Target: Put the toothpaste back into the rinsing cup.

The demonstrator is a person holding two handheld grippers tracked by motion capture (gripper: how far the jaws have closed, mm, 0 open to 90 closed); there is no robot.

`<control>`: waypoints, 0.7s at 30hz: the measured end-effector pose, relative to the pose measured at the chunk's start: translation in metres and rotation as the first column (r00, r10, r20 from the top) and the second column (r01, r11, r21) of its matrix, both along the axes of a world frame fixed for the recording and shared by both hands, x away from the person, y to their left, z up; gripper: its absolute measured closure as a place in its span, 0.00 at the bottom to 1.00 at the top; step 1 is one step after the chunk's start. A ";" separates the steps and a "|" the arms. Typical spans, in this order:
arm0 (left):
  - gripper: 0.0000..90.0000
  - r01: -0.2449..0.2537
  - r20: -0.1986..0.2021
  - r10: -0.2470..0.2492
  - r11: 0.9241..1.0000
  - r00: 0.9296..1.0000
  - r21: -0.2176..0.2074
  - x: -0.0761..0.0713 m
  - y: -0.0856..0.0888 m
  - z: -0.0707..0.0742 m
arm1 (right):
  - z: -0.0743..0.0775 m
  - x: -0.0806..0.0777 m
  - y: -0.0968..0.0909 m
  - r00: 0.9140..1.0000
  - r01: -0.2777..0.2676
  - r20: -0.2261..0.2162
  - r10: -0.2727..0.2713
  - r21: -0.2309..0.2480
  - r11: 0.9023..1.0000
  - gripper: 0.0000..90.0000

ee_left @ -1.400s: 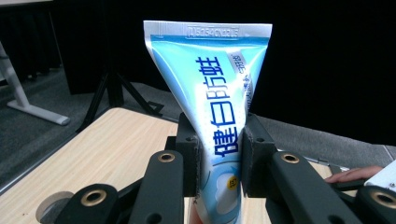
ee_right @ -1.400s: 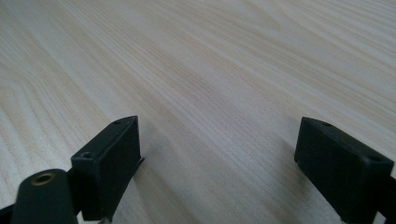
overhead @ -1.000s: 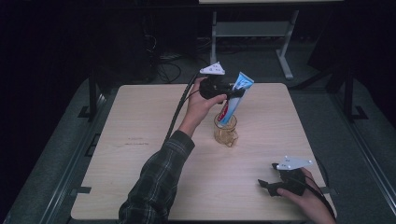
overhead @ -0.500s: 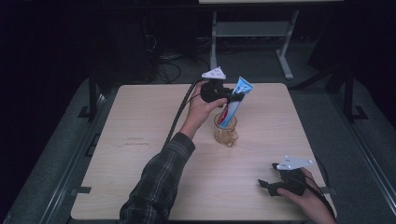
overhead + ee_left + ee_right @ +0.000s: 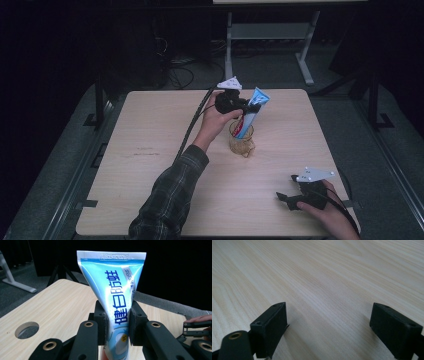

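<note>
Little change: toothpaste tube (image 5: 115, 297) still in left tool (image 5: 117, 323), over glass (image 5: 241, 141).

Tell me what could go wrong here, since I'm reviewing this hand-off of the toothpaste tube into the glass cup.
1. The left gripper pinches the toothpaste tube at its soft middle; a squeeze could deform it or let it slip.
2. The tube stands tilted in the glass cup, its wide crimped end high, so on release it could tip the light cup over.
3. The right gripper rests open on the table, far from the cup, so nothing steadies it.
</note>
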State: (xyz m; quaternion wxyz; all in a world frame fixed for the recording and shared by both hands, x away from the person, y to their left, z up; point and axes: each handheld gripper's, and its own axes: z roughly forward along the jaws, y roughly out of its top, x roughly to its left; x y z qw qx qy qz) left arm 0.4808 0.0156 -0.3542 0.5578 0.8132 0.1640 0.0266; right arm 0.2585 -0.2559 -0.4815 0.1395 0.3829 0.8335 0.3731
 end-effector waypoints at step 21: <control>0.80 -0.008 -0.019 0.008 1.000 1.000 0.007 -0.004 0.004 -0.017 | 0.000 0.000 0.000 1.000 0.000 0.000 0.000 0.000 1.000 0.15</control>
